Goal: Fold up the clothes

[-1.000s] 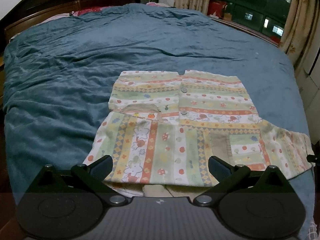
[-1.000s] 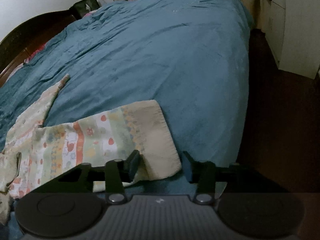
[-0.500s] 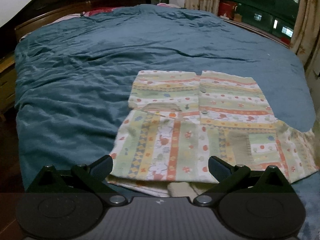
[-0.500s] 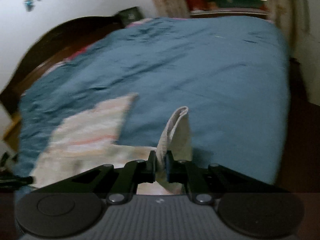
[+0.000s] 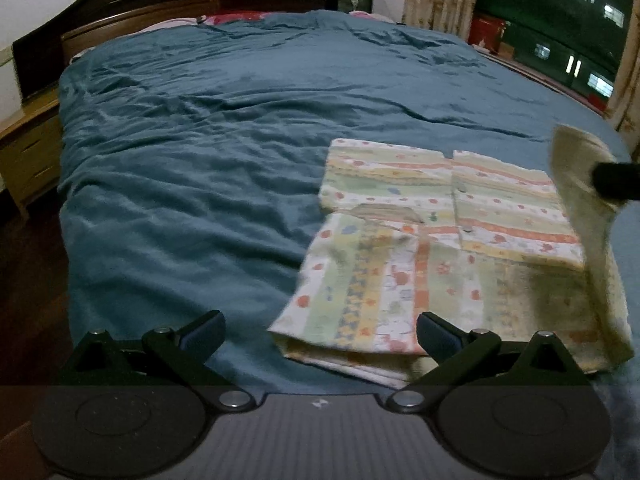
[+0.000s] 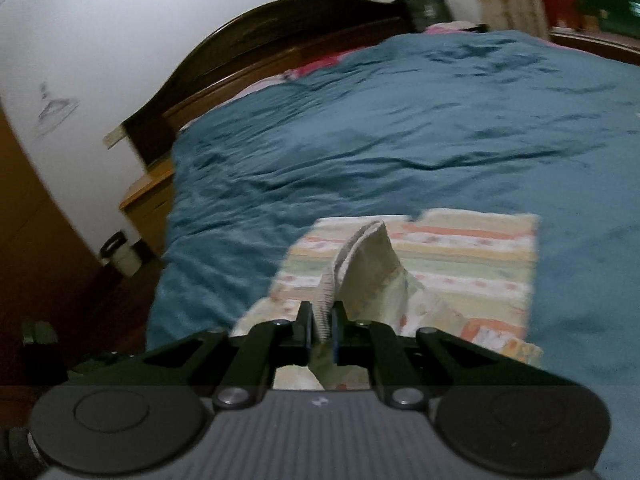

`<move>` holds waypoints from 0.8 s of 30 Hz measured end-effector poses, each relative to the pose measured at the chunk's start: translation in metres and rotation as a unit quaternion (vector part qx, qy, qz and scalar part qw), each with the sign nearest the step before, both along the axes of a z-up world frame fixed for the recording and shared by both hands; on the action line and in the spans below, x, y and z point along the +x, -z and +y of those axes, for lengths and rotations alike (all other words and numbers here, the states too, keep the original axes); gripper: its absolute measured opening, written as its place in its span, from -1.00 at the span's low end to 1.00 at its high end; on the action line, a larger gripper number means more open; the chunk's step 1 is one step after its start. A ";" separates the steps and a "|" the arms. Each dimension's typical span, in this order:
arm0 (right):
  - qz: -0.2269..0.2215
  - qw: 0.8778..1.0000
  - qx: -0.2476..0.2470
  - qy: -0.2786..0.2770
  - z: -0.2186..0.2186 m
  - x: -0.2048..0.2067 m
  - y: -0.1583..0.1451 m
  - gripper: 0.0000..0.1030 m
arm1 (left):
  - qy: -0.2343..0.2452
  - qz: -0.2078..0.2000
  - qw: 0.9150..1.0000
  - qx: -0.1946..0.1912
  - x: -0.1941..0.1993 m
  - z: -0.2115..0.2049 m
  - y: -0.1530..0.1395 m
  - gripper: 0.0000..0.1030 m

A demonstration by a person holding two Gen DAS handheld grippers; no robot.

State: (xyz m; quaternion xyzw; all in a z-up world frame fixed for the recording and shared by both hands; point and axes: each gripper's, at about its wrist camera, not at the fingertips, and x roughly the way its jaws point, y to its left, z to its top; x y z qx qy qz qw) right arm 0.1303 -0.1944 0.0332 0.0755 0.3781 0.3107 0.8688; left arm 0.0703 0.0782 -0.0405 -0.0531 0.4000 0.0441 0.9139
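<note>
In the left wrist view, the left gripper (image 5: 320, 330) sits at lower centre, fingers spread wide and holding nothing above the teal bedspread (image 5: 200, 168). The patterned shirt (image 5: 432, 256) lies partly folded right of centre. In the right wrist view, the right gripper (image 6: 321, 326) pinches the lifted sleeve (image 6: 360, 268) at lower centre.

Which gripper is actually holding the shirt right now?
The right gripper: its fingers pinch the shirt's sleeve cuff, lifted over the shirt. The left gripper is open, empty.
</note>
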 end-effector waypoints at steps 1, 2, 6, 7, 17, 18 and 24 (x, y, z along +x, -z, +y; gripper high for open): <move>0.001 1.000 -0.002 -0.008 0.011 0.002 0.002 -0.84 | -0.004 0.000 1.000 -0.001 -0.001 0.004 0.001 1.00; 0.001 1.000 -0.006 -0.016 0.023 0.003 0.006 -0.84 | -0.007 0.000 1.000 -0.003 -0.001 0.007 0.001 1.00; 0.011 0.999 -0.013 -0.041 0.062 0.006 0.018 -0.82 | -0.019 0.001 1.000 -0.006 -0.002 0.018 0.003 1.00; 0.015 0.999 -0.015 -0.047 0.069 0.006 0.022 -0.79 | -0.021 0.001 1.000 -0.006 -0.002 0.020 0.004 1.00; 0.024 0.997 -0.060 -0.051 0.040 -0.001 0.040 -0.61 | -0.020 -0.004 1.000 -0.005 0.009 0.022 0.002 1.00; 0.027 0.996 -0.072 -0.046 0.031 -0.001 0.044 -0.60 | -0.014 -0.006 1.000 -0.007 0.011 0.020 0.001 1.00; 0.053 0.989 -0.137 -0.017 -0.016 -0.009 0.078 -0.60 | 0.028 -0.009 1.000 0.000 0.033 -0.007 -0.002 1.00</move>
